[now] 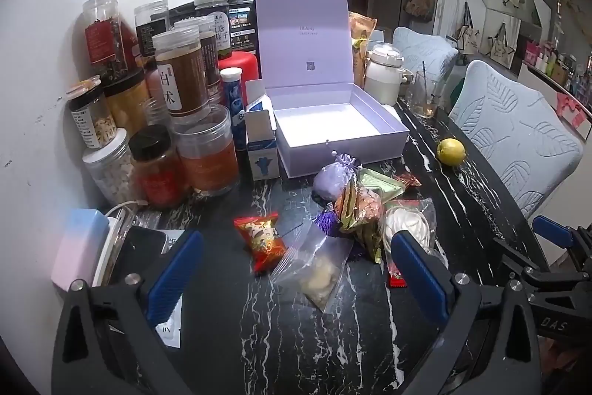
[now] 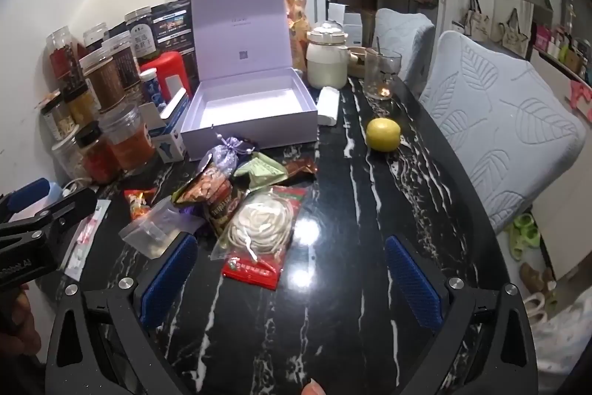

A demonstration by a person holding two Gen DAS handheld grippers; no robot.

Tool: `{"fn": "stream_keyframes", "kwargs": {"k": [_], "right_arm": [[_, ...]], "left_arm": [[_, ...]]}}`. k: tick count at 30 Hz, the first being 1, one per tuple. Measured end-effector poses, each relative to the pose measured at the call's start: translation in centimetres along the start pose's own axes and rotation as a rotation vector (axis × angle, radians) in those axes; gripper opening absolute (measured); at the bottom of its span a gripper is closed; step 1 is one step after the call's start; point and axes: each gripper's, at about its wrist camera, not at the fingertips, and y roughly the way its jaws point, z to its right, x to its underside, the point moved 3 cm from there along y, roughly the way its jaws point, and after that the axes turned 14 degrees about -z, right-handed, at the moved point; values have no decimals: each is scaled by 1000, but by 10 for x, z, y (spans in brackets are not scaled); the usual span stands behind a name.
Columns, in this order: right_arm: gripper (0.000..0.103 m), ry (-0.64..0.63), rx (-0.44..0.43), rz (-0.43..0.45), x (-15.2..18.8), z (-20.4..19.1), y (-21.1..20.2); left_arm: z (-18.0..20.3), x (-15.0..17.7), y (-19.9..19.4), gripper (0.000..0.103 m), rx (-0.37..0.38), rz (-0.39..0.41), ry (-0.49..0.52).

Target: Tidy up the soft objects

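An open lilac box (image 1: 329,128) (image 2: 251,110) stands empty on the black marble table (image 1: 277,339). In front of it lies a pile of soft packets: a purple sachet (image 1: 333,176) (image 2: 227,156), a nut packet (image 1: 360,210) (image 2: 212,191), a green packet (image 2: 261,171), a clear bag of white cord (image 2: 259,224) (image 1: 407,224), a red snack packet (image 1: 261,236) (image 2: 138,202) and a clear zip bag (image 1: 318,269) (image 2: 155,228). My left gripper (image 1: 296,273) is open just before the zip bag. My right gripper (image 2: 292,280) is open before the cord bag.
Several jars (image 1: 177,91) and a small carton (image 1: 261,150) crowd the left by the wall. A phone and power bank (image 1: 81,243) lie at front left. A lemon (image 2: 383,134), a glass (image 2: 381,73) and a white pot (image 2: 327,60) stand right of the box. Chairs (image 2: 499,121) line the right edge.
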Motion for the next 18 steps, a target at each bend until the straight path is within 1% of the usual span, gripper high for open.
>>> {"fn": "stream_keyframes", "kwargs": {"k": [18], "right_arm": [[103,-3,3,2,2,-1,0]], "left_arm": [[5,4,-3,103,7,1,12]]}}
